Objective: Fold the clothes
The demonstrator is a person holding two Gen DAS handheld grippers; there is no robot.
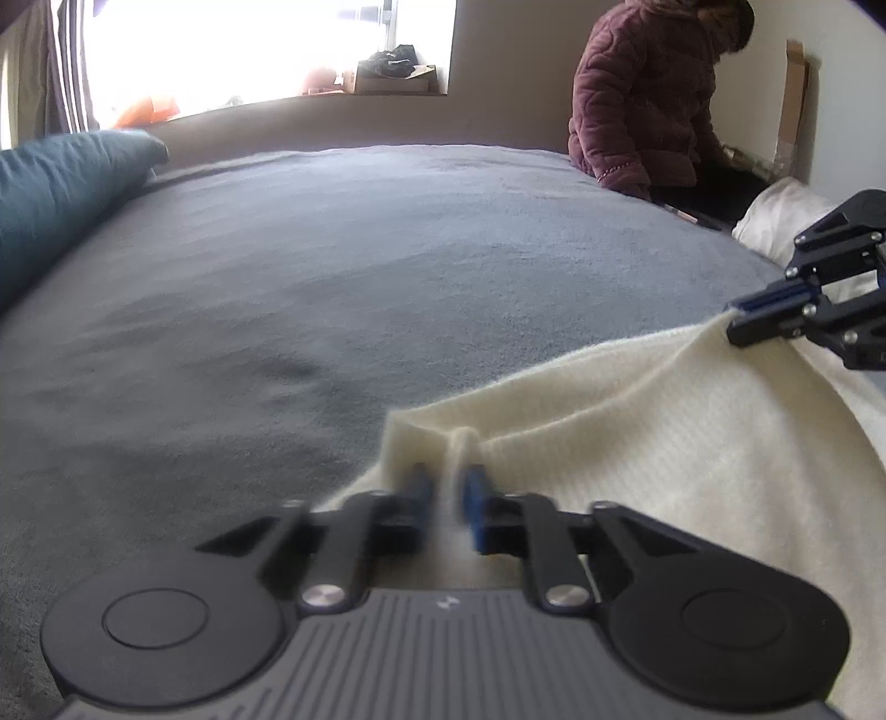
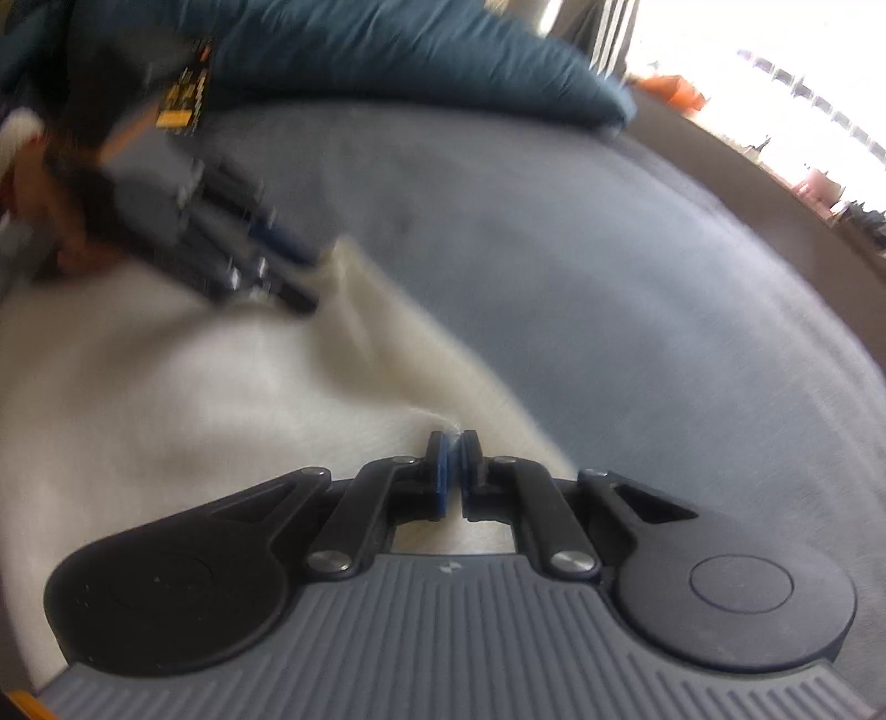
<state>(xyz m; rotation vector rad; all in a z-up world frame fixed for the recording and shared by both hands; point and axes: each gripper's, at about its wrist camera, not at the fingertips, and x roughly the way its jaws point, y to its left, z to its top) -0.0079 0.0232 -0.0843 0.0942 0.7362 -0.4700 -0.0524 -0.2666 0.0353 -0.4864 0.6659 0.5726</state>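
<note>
A cream knit garment (image 1: 637,421) lies on a grey bed cover (image 1: 332,266), lifted along its far edge. My left gripper (image 1: 449,481) is shut on a pinch of that edge near the garment's corner. My right gripper (image 1: 739,321) is shut on the same edge further right. In the right wrist view the right gripper (image 2: 453,443) pinches the cream garment (image 2: 166,387), and the left gripper (image 2: 310,277) holds the blurred edge further left. The cloth hangs taut between the two.
A teal pillow (image 1: 61,188) lies at the bed's left. A person in a maroon jacket (image 1: 642,94) sits at the far right edge. A white pillow (image 1: 786,216) is behind my right gripper. A bright window (image 1: 266,44) is beyond.
</note>
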